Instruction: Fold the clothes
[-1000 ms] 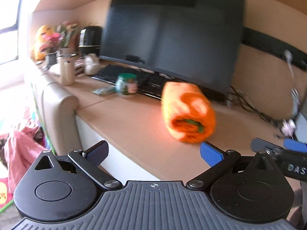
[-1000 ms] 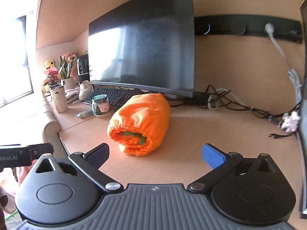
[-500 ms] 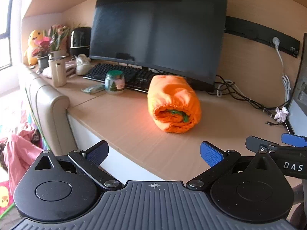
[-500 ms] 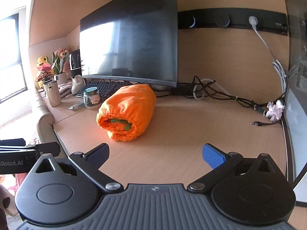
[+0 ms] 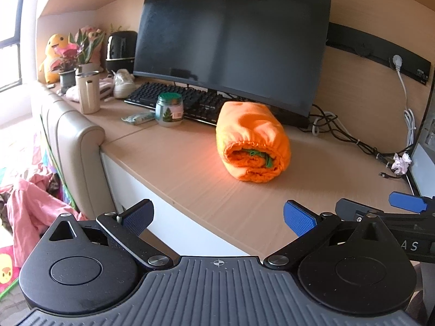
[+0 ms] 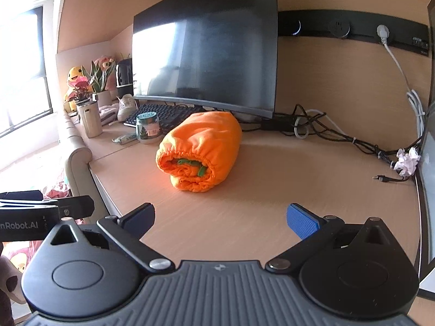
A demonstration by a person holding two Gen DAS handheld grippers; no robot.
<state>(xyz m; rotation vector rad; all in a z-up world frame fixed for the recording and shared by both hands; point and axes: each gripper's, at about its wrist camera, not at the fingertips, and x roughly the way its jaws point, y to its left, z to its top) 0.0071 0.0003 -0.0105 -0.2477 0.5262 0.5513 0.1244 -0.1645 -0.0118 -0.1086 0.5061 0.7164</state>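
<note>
- Orange fabric, rolled into a thick bundle (image 5: 251, 141) with a strip of green showing at its open end, lies on the wooden desk (image 5: 190, 168) ahead of both claws and apart from them.
- Seen from the left gripper (image 5: 217, 214), the bundle sits ahead and a little to the right, its open end turned toward the camera.
- Seen from the right gripper (image 6: 220, 217), the same bundle (image 6: 199, 149) lies ahead and slightly to the left.
- The left gripper has its jaws spread wide, with nothing between the blue pads (image 5: 299, 217); it hangs over the near edge of the desk.
- The right gripper is likewise spread wide and holds nothing, its pads (image 6: 301, 221) above bare desk surface.
- Beyond the bundle stands a dark monitor (image 5: 231, 40), with a black keyboard (image 5: 174, 100) under it.
- A glass jar with a green lid (image 5: 169, 110) stands ahead and to the left of the left gripper, just in front of the keyboard.
- A tangle of black cables (image 6: 326, 133) runs along the wall ahead and to the right of the right gripper.
- Pink clothing (image 5: 32, 209) lies low on the floor to the left of the left gripper, beside a beige padded edge (image 5: 78, 146).
</note>
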